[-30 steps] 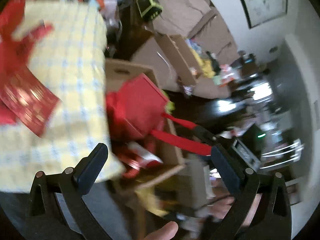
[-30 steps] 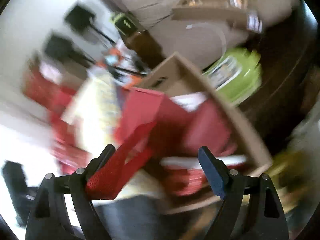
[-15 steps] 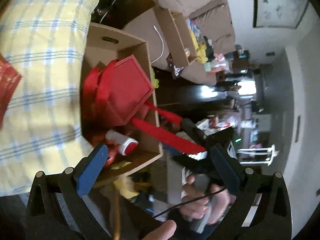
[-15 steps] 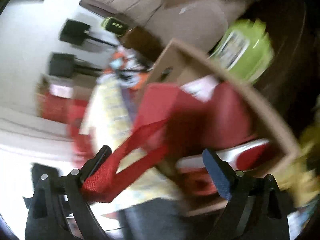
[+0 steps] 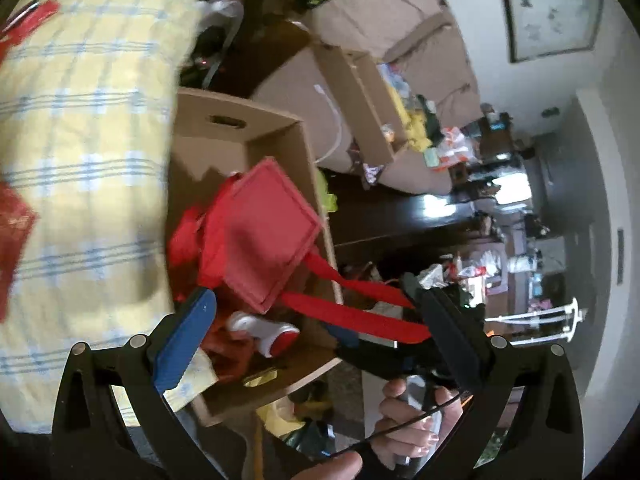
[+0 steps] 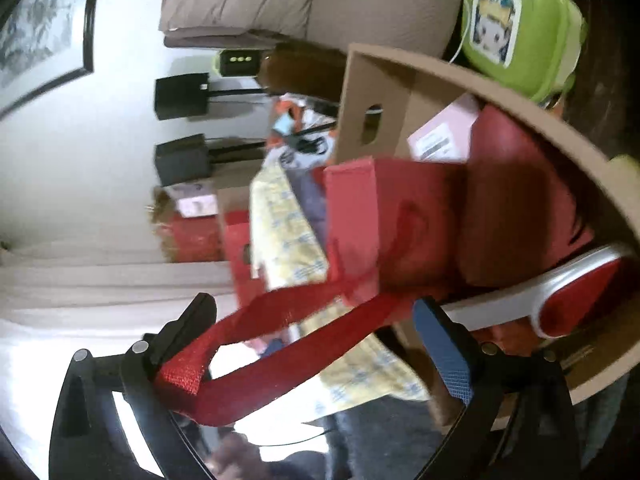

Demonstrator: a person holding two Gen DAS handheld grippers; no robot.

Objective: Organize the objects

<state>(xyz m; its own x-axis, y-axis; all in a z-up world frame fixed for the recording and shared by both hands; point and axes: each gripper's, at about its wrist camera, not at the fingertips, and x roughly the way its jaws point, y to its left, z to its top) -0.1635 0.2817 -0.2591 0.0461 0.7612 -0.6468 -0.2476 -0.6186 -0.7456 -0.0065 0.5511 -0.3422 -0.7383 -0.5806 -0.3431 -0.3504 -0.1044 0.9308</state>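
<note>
A red bag (image 5: 268, 236) with a red strap handle (image 5: 352, 312) lies in an open cardboard box (image 5: 240, 136) on top of other red things. My left gripper (image 5: 320, 340) is open and empty just in front of the box. My right gripper (image 6: 316, 344) is open; the bag's strap (image 6: 288, 340) is looped over its left finger (image 6: 188, 336), and the bag (image 6: 432, 224) hangs inside the box (image 6: 384, 92). The right gripper also shows in the left wrist view (image 5: 408, 360), hand on it.
A yellow checked cloth (image 5: 80, 120) covers the surface left of the box. A white-and-red item (image 5: 272, 332) lies low in the box. A green lunch box (image 6: 516, 28) sits beyond the box. A beige sofa (image 5: 384, 12) and a second cardboard box (image 5: 360, 92) stand behind.
Both views have steadied and come closer to the box. The red bag has sunk lower into the box, with its strap still hooked on the right gripper's finger.
</note>
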